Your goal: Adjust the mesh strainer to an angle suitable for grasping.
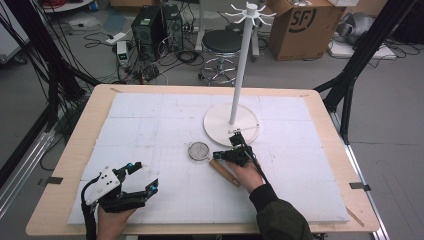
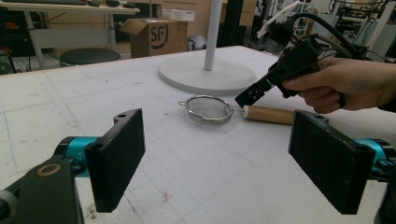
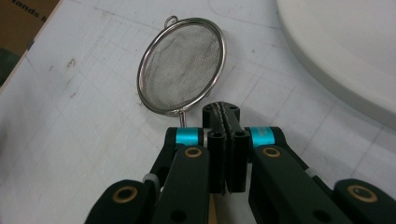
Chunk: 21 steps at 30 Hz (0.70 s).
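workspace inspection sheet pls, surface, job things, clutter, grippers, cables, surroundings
surface: white gridded mat on a wooden table, some small stains.
job's things: mesh strainer with wooden handle lying flat on the mat; white hook stand upright behind it, apart from it.
clutter: nothing seen on the mat.
grippers: right gripper shut, pads together with nothing between them, poised over the strainer's handle just behind the bowl; left gripper open, away from the strainer.
cables: one trails from each gripper; loose cables on the floor.
surroundings: stool, cardboard box, computer towers, black frame legs.
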Available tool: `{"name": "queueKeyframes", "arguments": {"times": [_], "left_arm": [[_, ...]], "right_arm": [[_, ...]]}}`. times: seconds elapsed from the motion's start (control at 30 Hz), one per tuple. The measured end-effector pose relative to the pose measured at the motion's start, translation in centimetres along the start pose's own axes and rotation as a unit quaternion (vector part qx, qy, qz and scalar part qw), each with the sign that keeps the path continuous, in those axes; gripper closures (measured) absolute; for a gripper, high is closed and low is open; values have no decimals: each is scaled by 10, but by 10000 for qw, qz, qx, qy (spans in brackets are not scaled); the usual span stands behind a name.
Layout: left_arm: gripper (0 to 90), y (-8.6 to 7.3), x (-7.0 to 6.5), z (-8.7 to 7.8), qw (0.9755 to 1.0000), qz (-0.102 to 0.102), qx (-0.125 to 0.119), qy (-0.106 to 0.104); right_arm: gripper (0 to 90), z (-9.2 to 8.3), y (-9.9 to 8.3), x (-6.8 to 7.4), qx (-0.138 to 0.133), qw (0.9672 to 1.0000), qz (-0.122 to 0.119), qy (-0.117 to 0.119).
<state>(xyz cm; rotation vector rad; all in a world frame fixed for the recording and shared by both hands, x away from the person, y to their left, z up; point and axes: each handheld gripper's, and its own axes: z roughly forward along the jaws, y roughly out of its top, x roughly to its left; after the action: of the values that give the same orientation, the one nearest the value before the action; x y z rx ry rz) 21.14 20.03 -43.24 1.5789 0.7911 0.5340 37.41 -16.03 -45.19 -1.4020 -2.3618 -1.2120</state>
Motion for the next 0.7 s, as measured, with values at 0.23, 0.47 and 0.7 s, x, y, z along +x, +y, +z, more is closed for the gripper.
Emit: {"name": "queueKeyframes", "arguments": {"times": [0.23,0.47,0.7], "left_arm": [[192,0,0,0,10000,11,13,2],[193,0,0,0,10000,4,18,5],[194,0,0,-1,10000,-11,4,4]], "right_arm": [[897,6,0,7,136,9998,-125,107],[897,15,1,17,303,9990,-293,165],[898,24,4,34,567,9965,-582,212]]}}
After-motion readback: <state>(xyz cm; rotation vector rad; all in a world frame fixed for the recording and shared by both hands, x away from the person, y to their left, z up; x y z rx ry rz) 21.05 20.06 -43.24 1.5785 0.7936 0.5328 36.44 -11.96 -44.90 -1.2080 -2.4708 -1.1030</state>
